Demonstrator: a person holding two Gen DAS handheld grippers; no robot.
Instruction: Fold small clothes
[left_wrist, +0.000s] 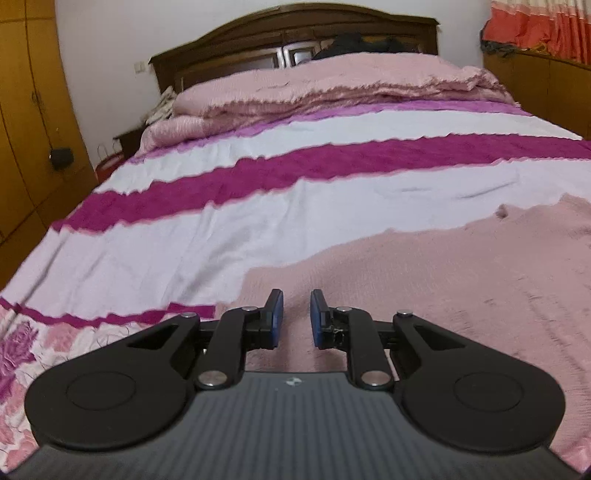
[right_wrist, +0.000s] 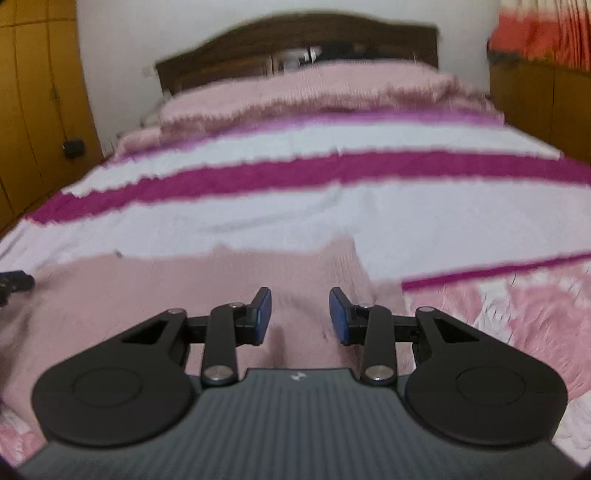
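One pink garment (left_wrist: 424, 280) lies flat on the striped bedspread (left_wrist: 221, 229). Two grippers hover above it: the left gripper (left_wrist: 297, 308) narrowly parted, the right gripper (right_wrist: 300, 306) wider, both apparently empty. Only the blurred right view shows the left tool's tip at its edge.

Evenly and softly lit, moderately bright, with no clear source in view; no glare, only faint shadow under the left gripper (left_wrist: 297, 317) and the right gripper (right_wrist: 300, 315); strong fisheye bending at the edges, with the wardrobe (left_wrist: 29, 110) curving inward and dark corners at the bottom; left view fairly sharp on the headboard (left_wrist: 295, 40) but jagged along the striped bedspread (left_wrist: 295, 166); right view smeared throughout, softest on the headboard and curtain (right_wrist: 543, 33).
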